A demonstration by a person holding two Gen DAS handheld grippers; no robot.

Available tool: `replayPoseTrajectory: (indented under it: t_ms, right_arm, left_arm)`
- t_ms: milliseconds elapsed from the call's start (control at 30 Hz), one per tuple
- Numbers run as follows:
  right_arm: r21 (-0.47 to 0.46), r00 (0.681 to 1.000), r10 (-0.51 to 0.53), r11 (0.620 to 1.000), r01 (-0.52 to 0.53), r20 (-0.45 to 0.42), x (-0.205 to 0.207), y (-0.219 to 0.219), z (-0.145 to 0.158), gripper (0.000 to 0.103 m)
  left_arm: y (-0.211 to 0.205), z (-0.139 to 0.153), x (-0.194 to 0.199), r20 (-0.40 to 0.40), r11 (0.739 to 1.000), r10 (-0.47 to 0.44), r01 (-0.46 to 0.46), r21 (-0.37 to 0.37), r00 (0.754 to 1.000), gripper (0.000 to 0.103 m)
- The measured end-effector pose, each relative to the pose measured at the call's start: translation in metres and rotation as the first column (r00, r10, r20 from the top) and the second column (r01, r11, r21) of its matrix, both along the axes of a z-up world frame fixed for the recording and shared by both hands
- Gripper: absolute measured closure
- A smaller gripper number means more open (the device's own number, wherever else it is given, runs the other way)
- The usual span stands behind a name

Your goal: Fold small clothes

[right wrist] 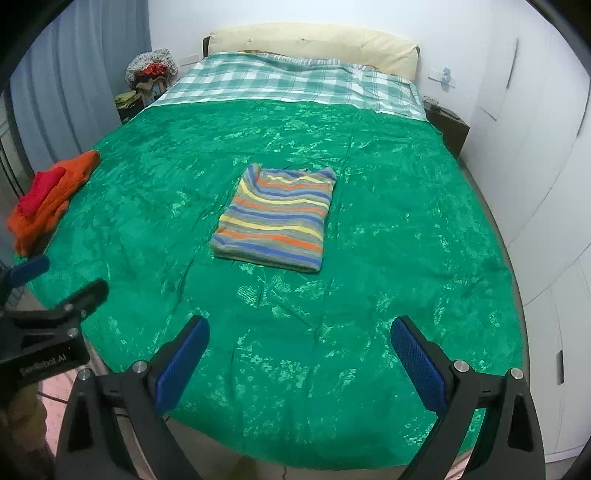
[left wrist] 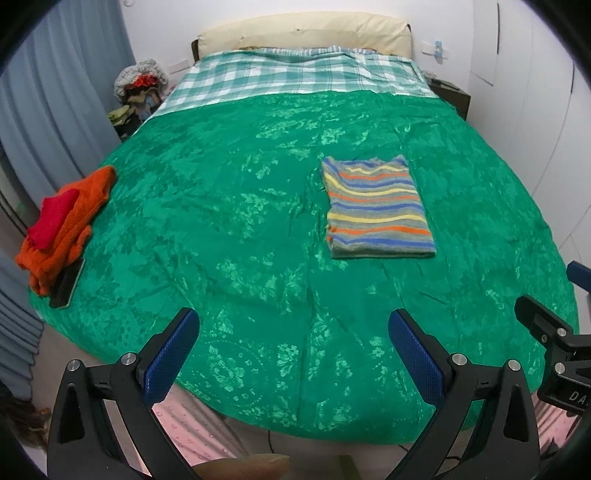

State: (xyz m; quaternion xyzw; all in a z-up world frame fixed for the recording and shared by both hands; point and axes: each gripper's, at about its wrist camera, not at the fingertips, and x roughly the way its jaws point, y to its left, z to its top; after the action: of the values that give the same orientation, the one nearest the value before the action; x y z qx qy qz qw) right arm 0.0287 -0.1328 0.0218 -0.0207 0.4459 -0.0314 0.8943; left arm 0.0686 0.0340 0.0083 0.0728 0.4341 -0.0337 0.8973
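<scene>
A striped garment (left wrist: 378, 208), folded into a neat rectangle, lies flat on the green bedspread (left wrist: 240, 229); it also shows in the right wrist view (right wrist: 276, 218). An orange and red pile of clothes (left wrist: 62, 225) sits at the bed's left edge, also in the right wrist view (right wrist: 46, 197). My left gripper (left wrist: 293, 354) is open and empty above the bed's near edge. My right gripper (right wrist: 299, 360) is open and empty, also near the front edge, well short of the striped garment.
A dark flat object (left wrist: 66, 282) lies by the orange pile. A checked sheet (left wrist: 295, 75) and cream headboard (left wrist: 306, 33) are at the far end. A nightstand (right wrist: 448, 129) stands at the right, curtains (right wrist: 74, 85) at the left, white wardrobe doors (right wrist: 546, 184) at the right.
</scene>
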Motion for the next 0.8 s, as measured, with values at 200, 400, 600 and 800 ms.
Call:
replayPoseTrajectory:
  t_ms: [200, 400, 600, 800]
  right_arm:
    - [0.027, 0.999, 0.024, 0.999, -0.025, 0.020, -0.002, 0.001, 0.003, 0.001]
    - [0.030, 0.999, 0.021, 0.999, -0.022, 0.033, -0.001, -0.001, 0.008, 0.000]
    - [0.028, 0.999, 0.016, 0.999, -0.018, 0.043, 0.002, -0.001, 0.011, 0.000]
    - [-0.026, 0.998, 0.008, 1.000, -0.006, 0.055, 0.003, 0.003, 0.014, 0.000]
  left_arm:
    - [0.000, 0.004, -0.001, 0.003, 1.000, -0.008, 0.008, -0.030, 1.000, 0.000]
    - [0.000, 0.008, -0.001, 0.006, 0.999, -0.008, 0.008, -0.034, 1.000, 0.000]
    - [-0.001, 0.013, -0.002, 0.025, 1.000, 0.000, 0.001, -0.021, 1.000, 0.000]
    - [0.000, 0.004, 0.004, 0.000, 1.000, 0.015, -0.015, -0.018, 1.000, 0.000]
